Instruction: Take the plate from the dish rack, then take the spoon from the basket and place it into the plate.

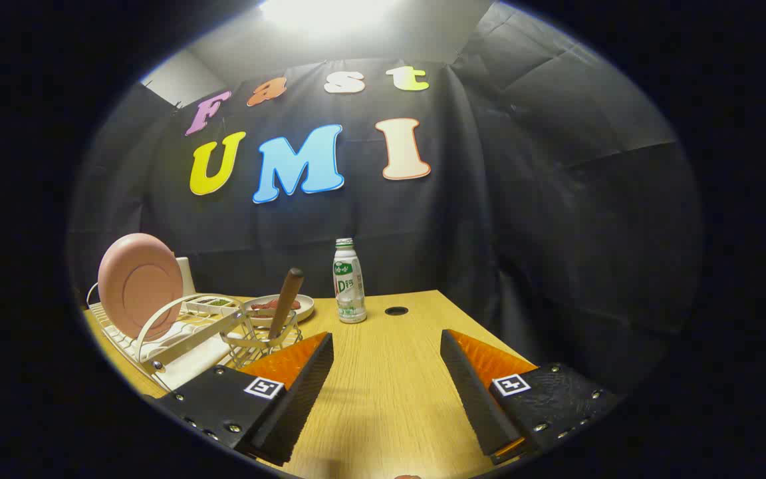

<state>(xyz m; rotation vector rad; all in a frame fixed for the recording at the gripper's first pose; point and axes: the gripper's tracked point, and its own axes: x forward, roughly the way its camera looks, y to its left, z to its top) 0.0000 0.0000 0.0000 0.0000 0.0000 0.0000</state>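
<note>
A pink plate [140, 285] stands upright on edge in the white dish rack [180, 334], off to the left of my fingers. Beside the rack, just beyond my left finger, a small wire basket [264, 340] holds a spoon with a brown wooden handle [286, 301] sticking up at a slant. My gripper [387, 339] is open above the wooden table, its fingers wide apart with nothing between them. The plate, the basket and the spoon are all apart from my fingers.
A white bottle with a green label [349, 282] stands on the wooden table [383, 392] beyond the fingers. A shallow dish with reddish food [278, 307] sits behind the basket. A small dark hole [396, 311] marks the tabletop near the far edge.
</note>
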